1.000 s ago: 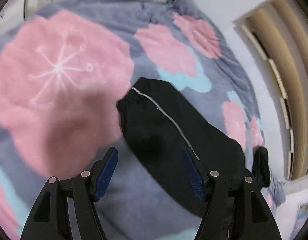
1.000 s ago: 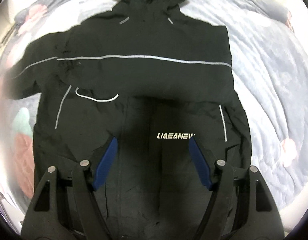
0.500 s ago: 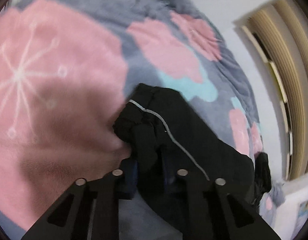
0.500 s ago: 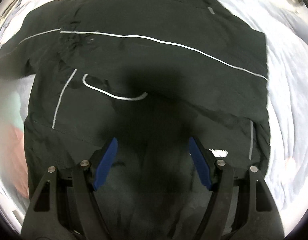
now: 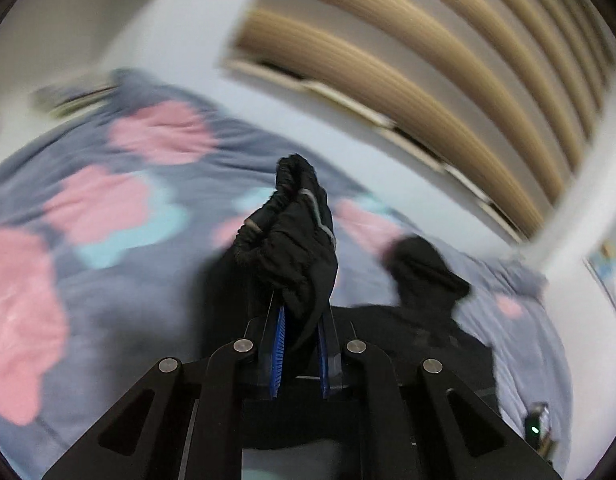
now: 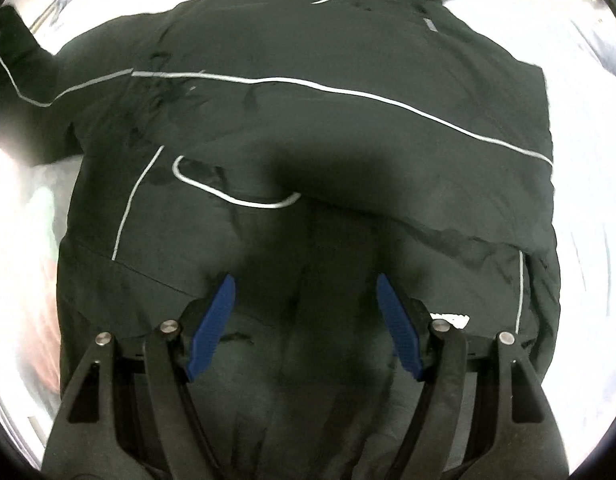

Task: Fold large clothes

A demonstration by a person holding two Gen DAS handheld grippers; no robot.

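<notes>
Black padded hooded jacket with thin grey piping [image 6: 308, 128] spread face up on the bed's fleece blanket of grey, pink and pale blue patches [image 5: 120, 208]. Left tongs [image 5: 300, 344] clamped narrow on the bunched sleeve cuff [image 5: 296, 236], raised clear of the blanket. Right tongs [image 6: 304, 320] spread wide, holding nothing, pointed down just over the jacket's lower front.

Likely troubles from here:
- Cuff slipping free mid-swing: bulky fabric pinched only at its edge, heavy sleeve hanging below.
- Whole jacket dragged sideways by the sleeve pull, with no right-hand pin on the body.
- Sleeve landing twisted or bunched, leaving a crooked fold.
- Right tongs snagging a fabric ridge if lowered open.
</notes>
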